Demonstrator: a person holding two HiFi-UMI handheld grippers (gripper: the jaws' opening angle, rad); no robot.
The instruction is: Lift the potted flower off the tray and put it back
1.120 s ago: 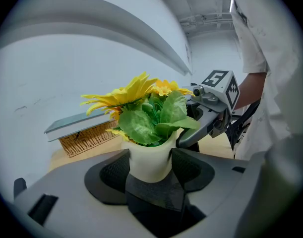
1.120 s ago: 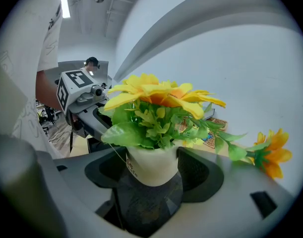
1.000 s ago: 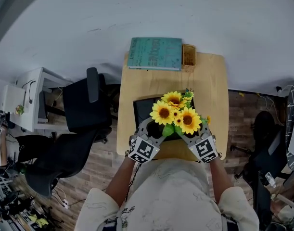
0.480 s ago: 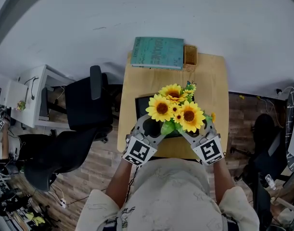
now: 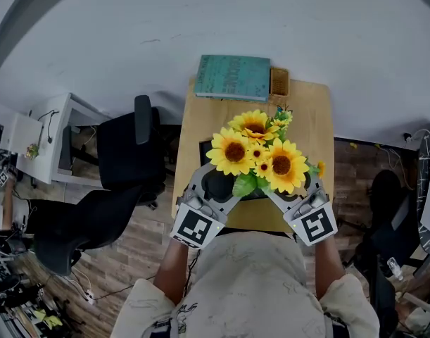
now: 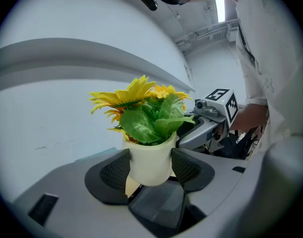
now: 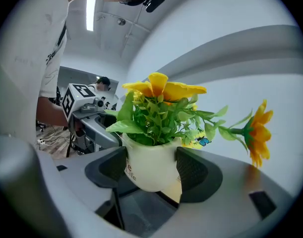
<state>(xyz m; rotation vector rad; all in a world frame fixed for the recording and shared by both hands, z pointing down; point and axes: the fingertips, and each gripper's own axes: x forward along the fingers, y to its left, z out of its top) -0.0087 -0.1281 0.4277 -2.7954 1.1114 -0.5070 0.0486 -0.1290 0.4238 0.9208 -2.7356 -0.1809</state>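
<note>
The potted sunflower is gripped on both sides by the left claw and right claw. It has been raised higher above the black tray on the table, so lowering it back is judged to be next.

From above, the sunflowers cover the whole pot and most of the black tray. The right claw hides part of the words on the pot. The words on the green book are too small to read.
</note>
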